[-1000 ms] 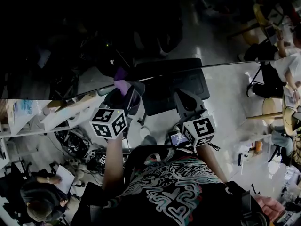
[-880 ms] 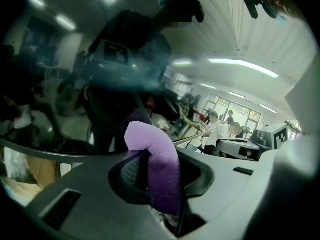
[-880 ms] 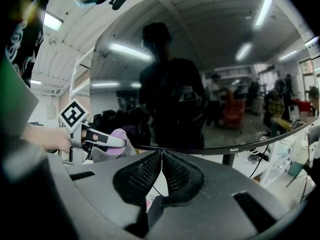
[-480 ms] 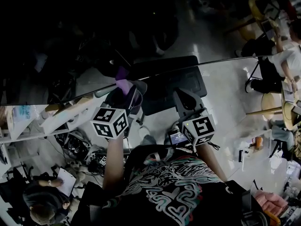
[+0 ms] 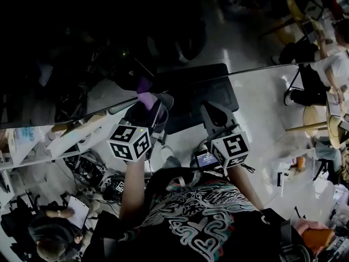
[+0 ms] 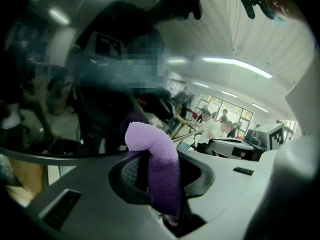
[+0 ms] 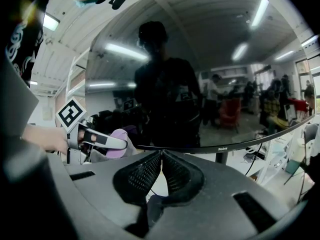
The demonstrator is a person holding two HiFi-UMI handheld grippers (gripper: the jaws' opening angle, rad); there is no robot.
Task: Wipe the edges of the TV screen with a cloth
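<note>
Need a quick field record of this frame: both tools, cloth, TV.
left tool: shut on purple cloth
right tool: jaws together, nothing between them
cloth position: at the bottom edge of the TV screen, seems to touch it
right tool position: just below that edge, beside the left tool
TV state: dark, showing reflections of the room
</note>
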